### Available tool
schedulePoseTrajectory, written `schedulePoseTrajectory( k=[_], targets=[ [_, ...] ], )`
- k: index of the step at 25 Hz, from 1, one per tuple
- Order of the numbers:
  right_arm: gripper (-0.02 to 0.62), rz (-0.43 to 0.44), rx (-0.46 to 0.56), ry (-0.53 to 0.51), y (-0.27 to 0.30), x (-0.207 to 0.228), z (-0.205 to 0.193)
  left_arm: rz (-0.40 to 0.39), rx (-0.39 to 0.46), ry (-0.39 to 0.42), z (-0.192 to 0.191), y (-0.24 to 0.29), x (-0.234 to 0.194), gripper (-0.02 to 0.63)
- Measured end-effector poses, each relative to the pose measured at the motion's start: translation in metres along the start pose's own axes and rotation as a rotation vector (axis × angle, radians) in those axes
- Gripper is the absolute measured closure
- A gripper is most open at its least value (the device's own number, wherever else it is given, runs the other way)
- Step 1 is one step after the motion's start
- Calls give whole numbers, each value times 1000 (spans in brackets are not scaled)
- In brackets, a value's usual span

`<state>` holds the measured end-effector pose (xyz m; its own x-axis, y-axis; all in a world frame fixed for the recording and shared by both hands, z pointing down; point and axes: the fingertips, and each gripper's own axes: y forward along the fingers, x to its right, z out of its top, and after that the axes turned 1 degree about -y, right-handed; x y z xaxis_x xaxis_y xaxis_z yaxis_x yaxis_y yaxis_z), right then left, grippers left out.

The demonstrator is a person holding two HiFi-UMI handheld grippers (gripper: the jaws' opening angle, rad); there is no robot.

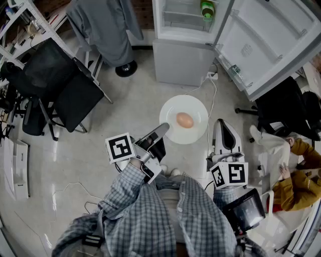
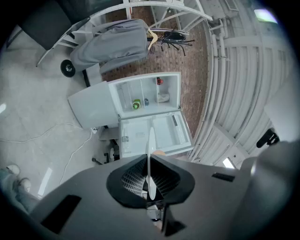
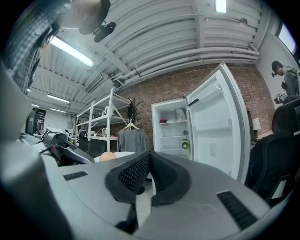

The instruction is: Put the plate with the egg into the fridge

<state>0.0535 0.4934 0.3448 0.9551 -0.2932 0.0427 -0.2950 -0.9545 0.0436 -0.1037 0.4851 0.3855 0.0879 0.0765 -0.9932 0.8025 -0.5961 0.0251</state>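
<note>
A white plate (image 1: 195,108) carrying a brown egg (image 1: 184,120) hangs above the floor in front of the open fridge (image 1: 181,55). My left gripper (image 1: 163,129) is shut on the plate's left rim. In the left gripper view the plate (image 2: 150,145) shows edge-on between the jaws, with the egg (image 2: 159,153) just peeking beside it. My right gripper (image 1: 223,125) is shut and empty, just right of the plate and apart from it. Its own view shows the egg (image 3: 108,156) and the plate (image 3: 124,153) at its left.
The fridge door (image 1: 266,40) swings open to the right; a green bottle (image 1: 207,9) stands on a shelf inside. Black chairs (image 1: 60,85) stand at the left and a grey garment (image 1: 103,25) hangs there. A cable (image 1: 213,95) crosses the floor. A seated person (image 1: 296,170) is at the right.
</note>
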Motion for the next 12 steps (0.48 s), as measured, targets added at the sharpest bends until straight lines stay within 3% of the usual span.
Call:
schedulePoseTrajectory(
  k=[12],
  targets=[
    [589,-4,-1,13,0,1,-1,0,5,-9,1,0,-2,588]
  ],
)
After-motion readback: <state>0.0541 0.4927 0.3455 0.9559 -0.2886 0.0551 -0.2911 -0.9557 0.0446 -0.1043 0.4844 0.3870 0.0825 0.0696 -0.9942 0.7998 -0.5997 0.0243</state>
